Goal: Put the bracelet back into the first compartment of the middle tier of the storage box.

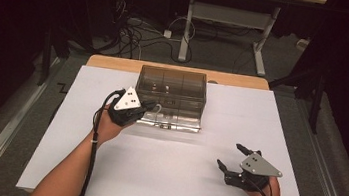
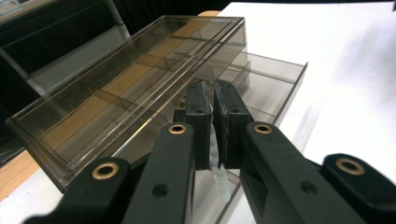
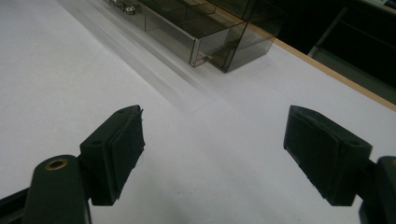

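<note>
The left gripper (image 1: 147, 106) is clamped on the clear plastic handle (image 2: 219, 179) of the lower drawer (image 2: 275, 86) of the smoke-tinted transparent plastic drawer box (image 1: 171, 88), which sits directly ahead of its jaws. The drawer looks partly drawn out; next it likely needs a steady, level pull toward the person. That wrist is angled rightward. Further right, the right gripper (image 1: 229, 156) rests low over the white table sheet (image 1: 308, 144), jaws apart and empty, the box well ahead of it.

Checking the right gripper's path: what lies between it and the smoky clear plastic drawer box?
Nothing: bare white tabletop runs from the open right gripper to the drawer box, seen in the right gripper view.
</note>
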